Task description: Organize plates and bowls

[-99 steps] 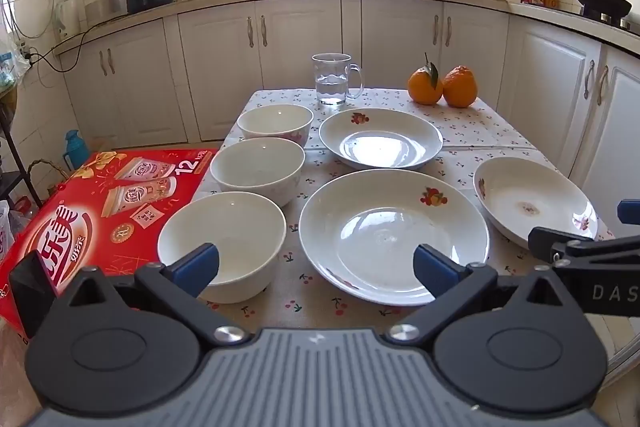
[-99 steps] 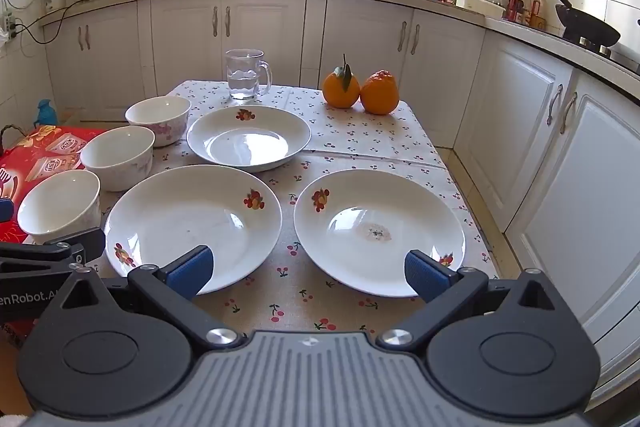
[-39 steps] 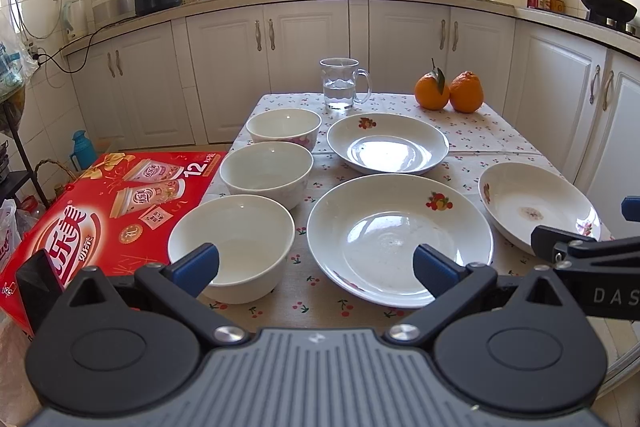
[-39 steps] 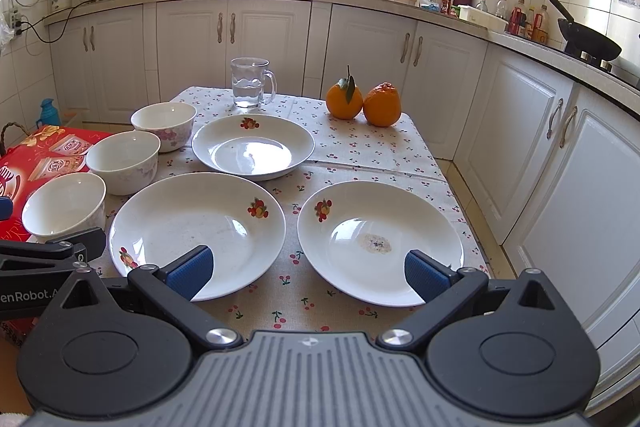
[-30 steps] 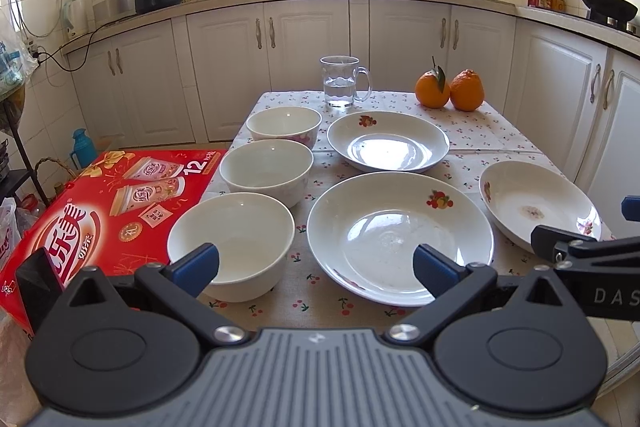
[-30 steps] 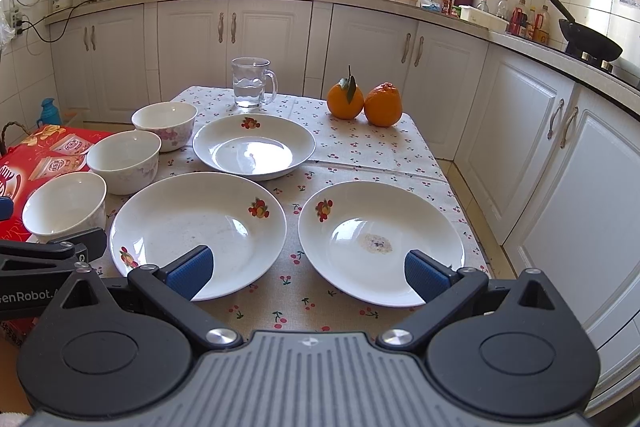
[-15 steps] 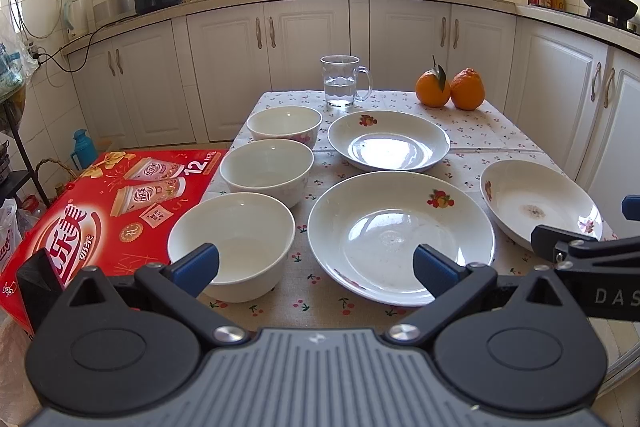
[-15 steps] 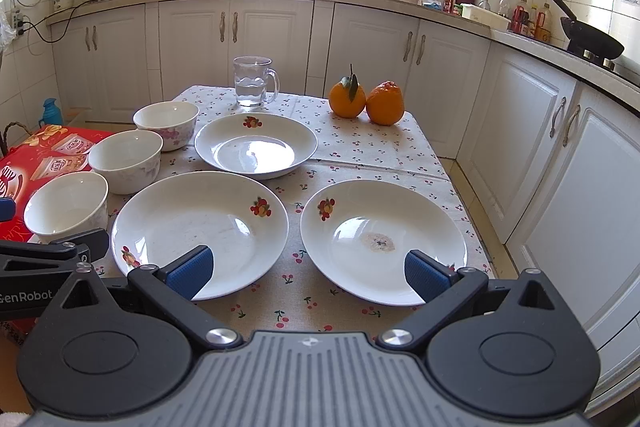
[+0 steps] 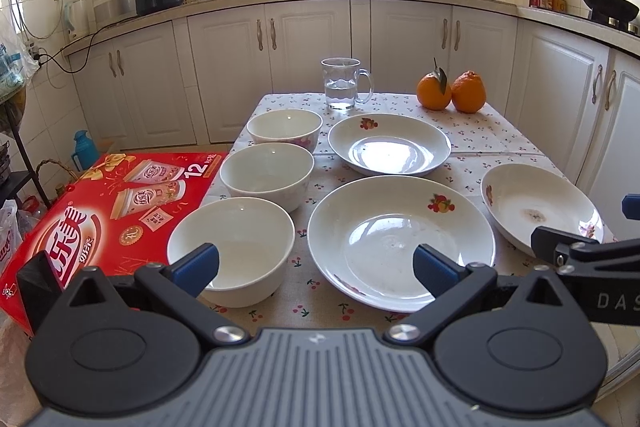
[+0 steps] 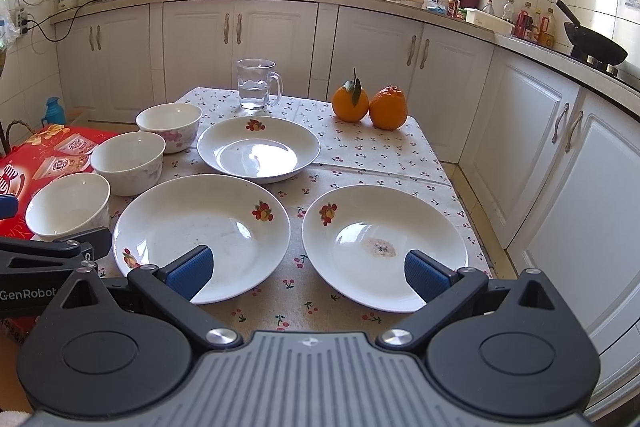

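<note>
Three white bowls stand in a line on the table's left: near bowl (image 9: 236,247), middle bowl (image 9: 267,174), far bowl (image 9: 285,125). Three white plates with fruit prints lie beside them: a large near plate (image 9: 400,239), a far plate (image 9: 389,143) and a right plate (image 9: 540,207) with a small stain. In the right wrist view the same plates show: large (image 10: 200,231), far (image 10: 258,147), right (image 10: 384,243). My left gripper (image 9: 316,265) is open and empty above the table's near edge. My right gripper (image 10: 308,273) is open and empty beside it.
A glass mug of water (image 9: 344,83) and two oranges (image 9: 450,91) stand at the table's far end. A red carton (image 9: 100,211) lies left of the table. White cabinets (image 9: 560,99) run along the back and right. The tablecloth (image 10: 372,147) has a cherry print.
Both grippers have drifted very slightly; the view barely shifts. Nothing on the table has moved and both grippers stay open.
</note>
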A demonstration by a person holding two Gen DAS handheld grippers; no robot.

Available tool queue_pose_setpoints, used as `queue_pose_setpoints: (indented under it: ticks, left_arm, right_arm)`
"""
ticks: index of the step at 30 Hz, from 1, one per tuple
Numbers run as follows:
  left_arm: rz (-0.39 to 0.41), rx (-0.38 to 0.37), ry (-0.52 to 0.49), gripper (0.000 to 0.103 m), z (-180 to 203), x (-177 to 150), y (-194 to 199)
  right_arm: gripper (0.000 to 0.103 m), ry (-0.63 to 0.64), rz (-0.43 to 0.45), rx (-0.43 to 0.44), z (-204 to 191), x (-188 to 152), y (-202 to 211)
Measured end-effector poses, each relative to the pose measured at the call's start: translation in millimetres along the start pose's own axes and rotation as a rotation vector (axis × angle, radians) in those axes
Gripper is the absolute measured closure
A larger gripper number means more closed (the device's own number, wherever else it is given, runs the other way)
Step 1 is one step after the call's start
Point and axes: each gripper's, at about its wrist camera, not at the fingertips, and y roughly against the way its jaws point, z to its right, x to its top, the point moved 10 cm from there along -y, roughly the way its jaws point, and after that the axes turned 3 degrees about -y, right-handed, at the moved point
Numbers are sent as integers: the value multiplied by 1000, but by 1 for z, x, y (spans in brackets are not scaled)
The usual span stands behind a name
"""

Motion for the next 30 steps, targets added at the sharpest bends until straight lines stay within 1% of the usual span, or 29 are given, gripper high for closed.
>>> queue_pose_setpoints:
  ticks: [8,13,15,18,20,24,27,30]
  left_arm:
    - [2,-10,-4,1,0,3,0]
    - [15,-47,-32,1,6,10,-1]
    - [35,-53,-50,1,8,15,0]
    - [79,-67,-75,1,14,24,2]
    - [84,-82,-90,1,18,29,0]
    - [77,-112,-100,1,23,37,-6]
    - [57,-115,-118,1,26,41,-13]
    - [44,-144,-134,1,32,43,-20]
  right_arm:
    - [0,6,0,10,0,3,0]
    - [0,16,6,28,2,5,0]
    - [0,26,20,46,5,7,1]
    - [0,47,39,61,14,8,4]
    - [0,67,44,71,21,8,2]
    - [0,100,28,61,42,3,-6]
    - [0,115,5,47,58,-7,-14]
    - [0,109,-25,47,72,-20,-23]
